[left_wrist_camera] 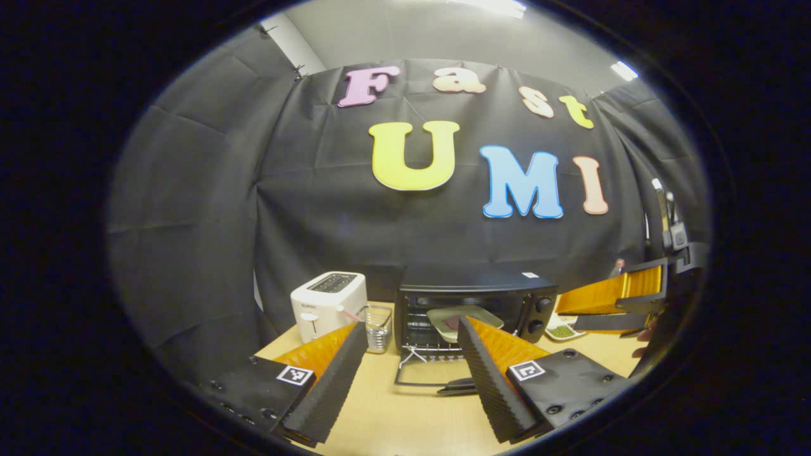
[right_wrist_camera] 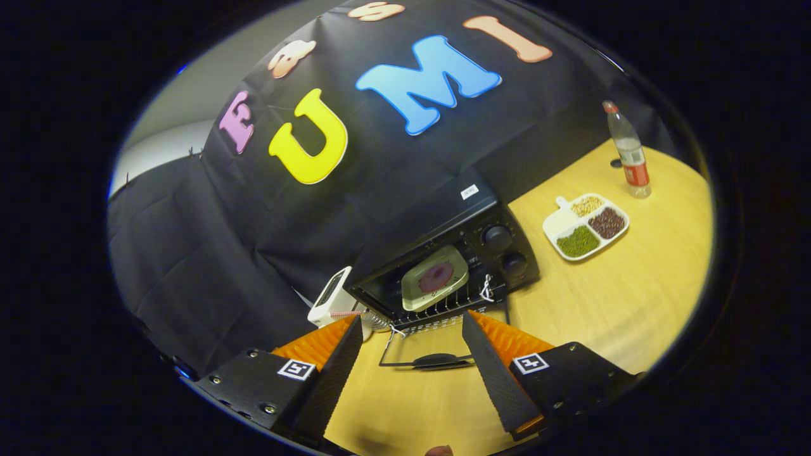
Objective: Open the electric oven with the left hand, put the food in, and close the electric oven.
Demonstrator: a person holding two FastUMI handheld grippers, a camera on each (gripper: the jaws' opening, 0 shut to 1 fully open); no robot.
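Observation:
The black electric oven (left_wrist_camera: 507,292) (right_wrist_camera: 472,212) stands at the back of the wooden table with its glass door (left_wrist_camera: 426,375) (right_wrist_camera: 426,347) folded down flat. A pale plate with a dark red piece of food (left_wrist_camera: 457,318) (right_wrist_camera: 436,277) rests on the wire rack inside. In the left gripper view, my left gripper (left_wrist_camera: 412,326) is open and empty, a little in front of the lowered door. My right gripper (right_wrist_camera: 412,318) is open and empty above the door in the right gripper view. It also shows at the right (left_wrist_camera: 573,315) in the left gripper view, held by a hand.
A white toaster (left_wrist_camera: 328,303) (right_wrist_camera: 329,294) and a glass with a straw (left_wrist_camera: 378,327) stand left of the oven. To its right lie a divided tray of beans (right_wrist_camera: 586,225) and a plastic bottle (right_wrist_camera: 627,152). Bare table (right_wrist_camera: 633,297) stretches on the right.

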